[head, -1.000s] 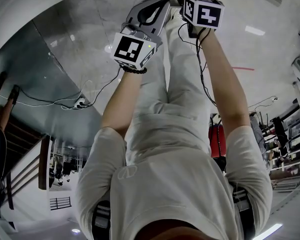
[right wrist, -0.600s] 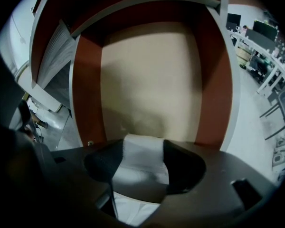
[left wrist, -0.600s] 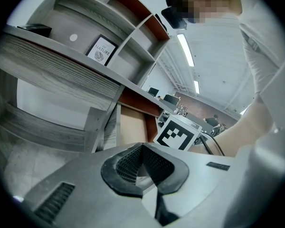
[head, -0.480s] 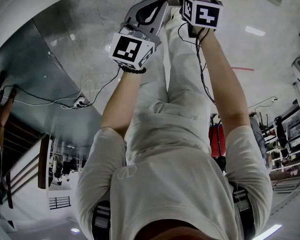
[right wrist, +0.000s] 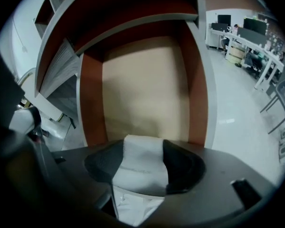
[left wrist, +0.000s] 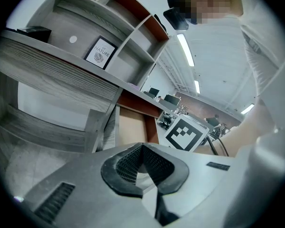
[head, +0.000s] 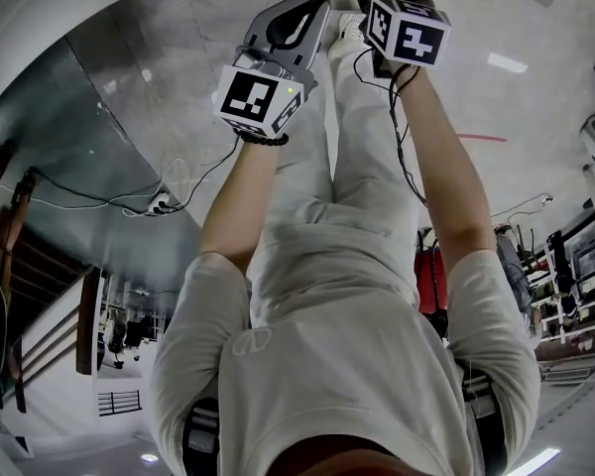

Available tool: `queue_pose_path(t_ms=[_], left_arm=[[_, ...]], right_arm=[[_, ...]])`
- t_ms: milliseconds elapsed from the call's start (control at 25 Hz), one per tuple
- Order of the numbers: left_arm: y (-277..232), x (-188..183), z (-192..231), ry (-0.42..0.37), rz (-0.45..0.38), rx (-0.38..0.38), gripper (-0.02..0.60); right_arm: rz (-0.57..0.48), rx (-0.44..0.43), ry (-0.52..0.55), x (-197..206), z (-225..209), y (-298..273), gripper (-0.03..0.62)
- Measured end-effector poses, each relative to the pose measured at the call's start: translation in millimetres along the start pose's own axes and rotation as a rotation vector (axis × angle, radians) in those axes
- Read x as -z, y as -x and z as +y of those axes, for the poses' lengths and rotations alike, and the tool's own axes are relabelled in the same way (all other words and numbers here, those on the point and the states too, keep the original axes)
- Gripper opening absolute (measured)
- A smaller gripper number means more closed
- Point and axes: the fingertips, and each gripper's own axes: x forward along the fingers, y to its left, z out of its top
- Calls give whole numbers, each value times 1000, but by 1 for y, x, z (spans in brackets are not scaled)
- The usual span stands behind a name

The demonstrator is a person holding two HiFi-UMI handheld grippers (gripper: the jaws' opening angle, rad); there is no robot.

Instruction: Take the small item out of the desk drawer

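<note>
In the right gripper view my right gripper (right wrist: 142, 151) is shut on a small white item (right wrist: 141, 172); both dark pads press its sides. It hangs above the open desk drawer (right wrist: 142, 94), which has a tan bottom and reddish-brown side walls. The left gripper view has my left gripper (left wrist: 141, 150) shut, its ribbed pads meeting at the tips with nothing between them. The same drawer (left wrist: 132, 127) lies beyond it, next to the right gripper's marker cube (left wrist: 185, 133). In the head view both marker cubes (head: 258, 97) are held out past the person's legs.
A grey desk with open shelves (left wrist: 85, 42) stands to the left, holding a framed sign (left wrist: 100, 53) and a black object (left wrist: 34, 32). Cables and a power strip (head: 159, 204) lie on the shiny floor. Office desks (right wrist: 247, 37) stand far right.
The right gripper's marker cube has shifted slightly to the right and tilted. The left gripper has barely moved.
</note>
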Motion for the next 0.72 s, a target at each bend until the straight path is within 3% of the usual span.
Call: queue_pose_path(t_ms=[720], left_arm=[[7, -30, -18, -32, -19, -32, -2]], right_arm=[[-80, -32, -28, -15, 4, 55, 259]])
